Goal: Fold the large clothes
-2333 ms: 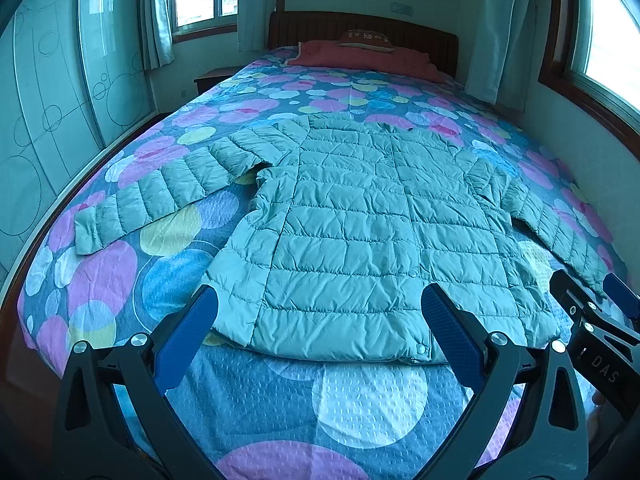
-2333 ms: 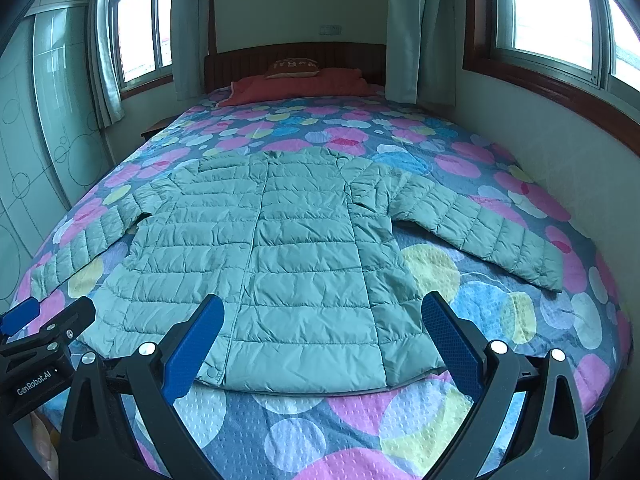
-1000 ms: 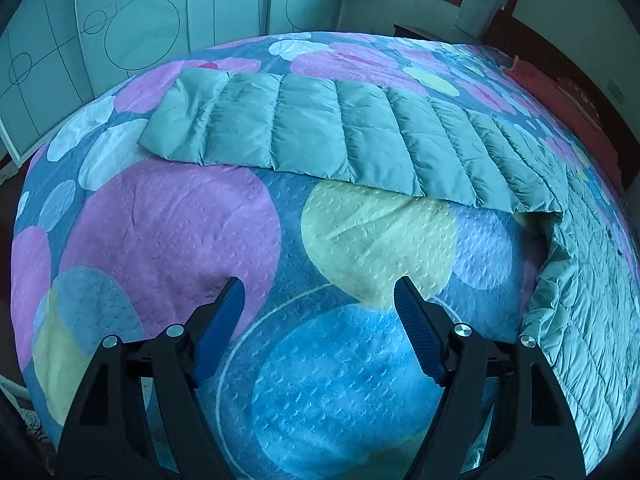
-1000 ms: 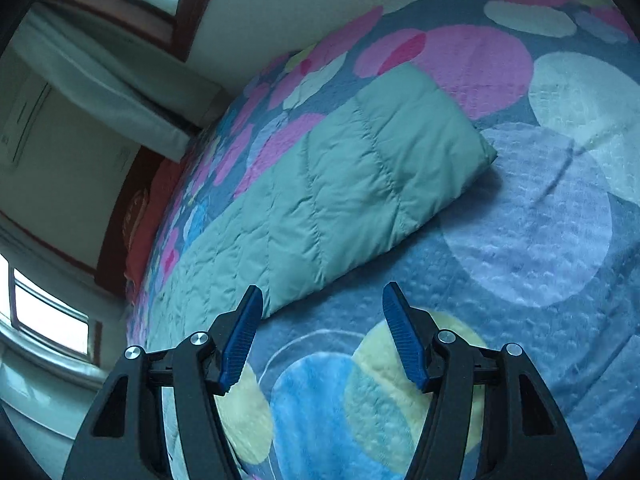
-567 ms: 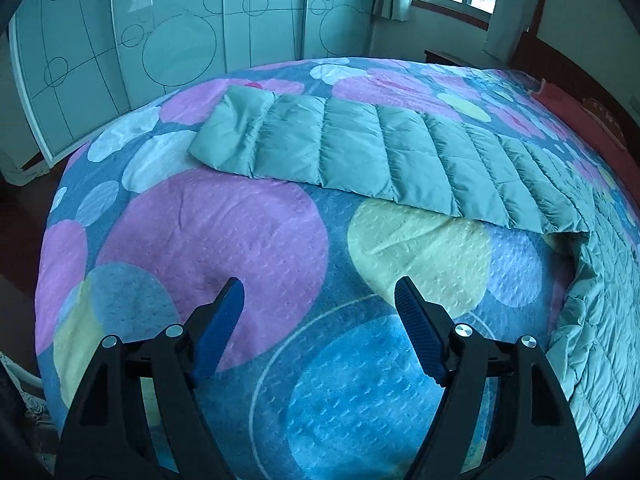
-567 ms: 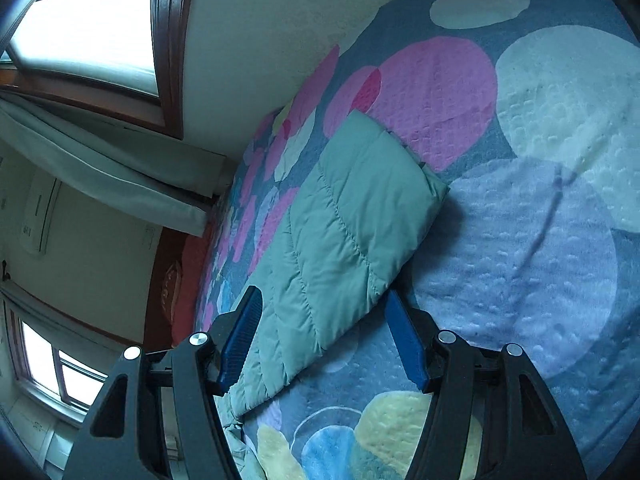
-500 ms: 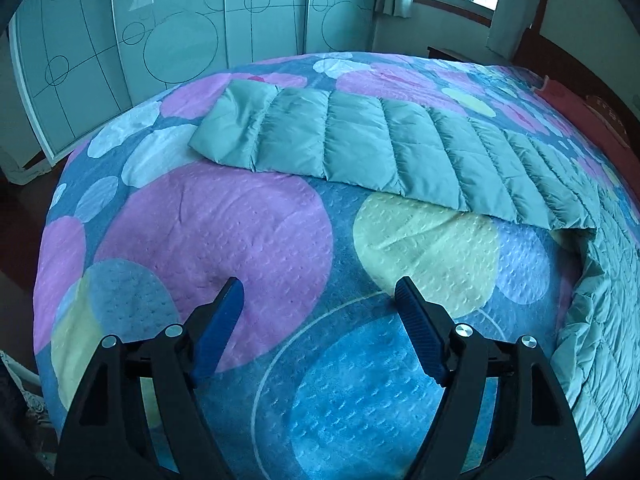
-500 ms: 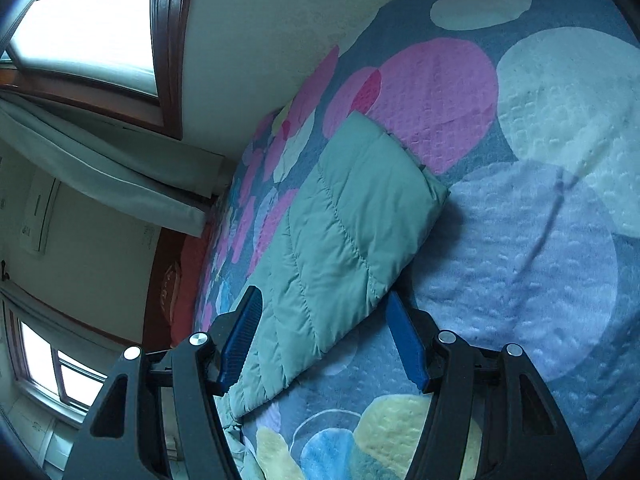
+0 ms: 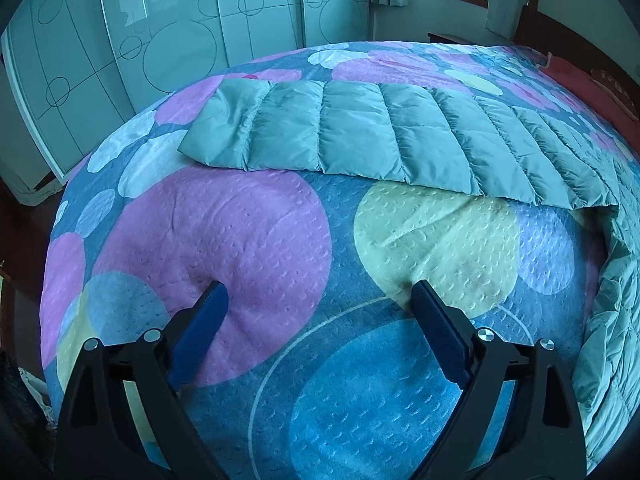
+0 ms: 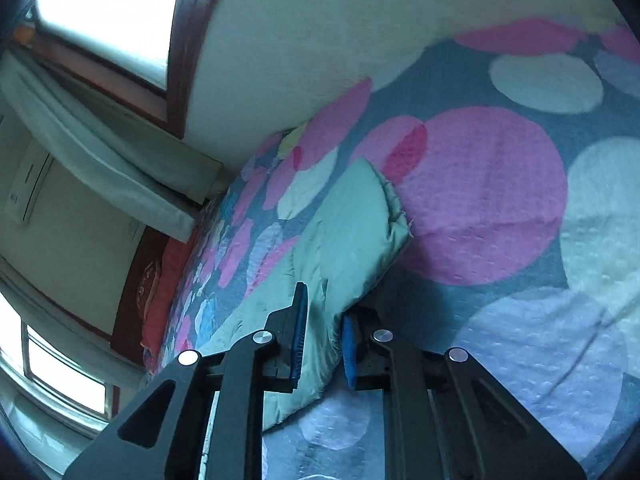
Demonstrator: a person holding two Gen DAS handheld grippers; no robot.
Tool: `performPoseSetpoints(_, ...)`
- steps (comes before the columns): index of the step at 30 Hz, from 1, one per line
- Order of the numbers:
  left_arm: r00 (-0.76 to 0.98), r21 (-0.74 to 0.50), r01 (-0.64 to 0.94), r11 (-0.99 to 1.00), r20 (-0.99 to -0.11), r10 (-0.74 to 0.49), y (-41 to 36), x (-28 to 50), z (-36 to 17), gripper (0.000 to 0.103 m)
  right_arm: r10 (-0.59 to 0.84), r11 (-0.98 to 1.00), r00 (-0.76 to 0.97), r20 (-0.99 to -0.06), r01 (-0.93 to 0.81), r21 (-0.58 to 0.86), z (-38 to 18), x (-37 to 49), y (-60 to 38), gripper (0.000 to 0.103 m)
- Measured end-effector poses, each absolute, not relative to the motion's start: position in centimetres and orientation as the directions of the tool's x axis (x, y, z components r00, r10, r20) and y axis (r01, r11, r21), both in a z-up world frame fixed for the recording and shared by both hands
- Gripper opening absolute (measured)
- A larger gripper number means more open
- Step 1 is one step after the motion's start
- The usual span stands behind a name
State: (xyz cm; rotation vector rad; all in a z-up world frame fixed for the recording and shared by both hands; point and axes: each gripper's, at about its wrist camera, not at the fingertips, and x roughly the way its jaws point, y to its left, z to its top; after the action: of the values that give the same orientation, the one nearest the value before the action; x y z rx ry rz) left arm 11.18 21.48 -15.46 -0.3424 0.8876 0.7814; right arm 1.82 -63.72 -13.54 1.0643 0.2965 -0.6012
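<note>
A pale green quilted jacket lies flat on the bed. In the left wrist view its left sleeve (image 9: 360,128) stretches across the bedspread, cuff toward the left, and the body's edge (image 9: 616,320) shows at the right. My left gripper (image 9: 316,288) hovers over the bedspread short of that sleeve, its jaws opening wide with nothing between them. In the right wrist view my right gripper (image 10: 322,320) is closing on the edge of the right sleeve (image 10: 352,224). The blue pads press on the puffy fabric a short way back from the cuff.
The bedspread (image 9: 240,232) carries big pink, blue and yellow circles. Glass wardrobe doors (image 9: 160,40) stand beyond the bed's left edge. A red pillow (image 9: 592,80) lies at the headboard. A wall (image 10: 320,40), a window and a curtain (image 10: 100,160) border the right side.
The right jaws have come together on the sleeve's edge, which now bunches and lifts between the pads. The left jaws have spread wider; the left sleeve lies as before.
</note>
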Motion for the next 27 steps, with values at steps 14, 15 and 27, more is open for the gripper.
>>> performPoseSetpoints(14, 0.382, 0.050, -0.731, 0.681, -0.796, 0.468, 21.6, 11.5, -15.7, 0.100, -0.004, 0.773, 0.874, -0.486, 0.311, 0.552, -6.3, 17.4, -48.4, 0.008)
performPoseSetpoints(15, 0.383, 0.050, -0.731, 0.681, -0.796, 0.469, 21.6, 11.5, -15.7, 0.100, 0.028, 0.787, 0.870, -0.493, 0.284, 0.547, -6.3, 18.7, -46.8, 0.008)
performPoseSetpoints(27, 0.389, 0.047, -0.730, 0.682, -0.792, 0.471, 21.7, 11.6, -15.8, 0.101, 0.326, 0.888, 0.732, -0.599, -0.020, 0.459, -9.1, 27.0, -28.9, 0.008)
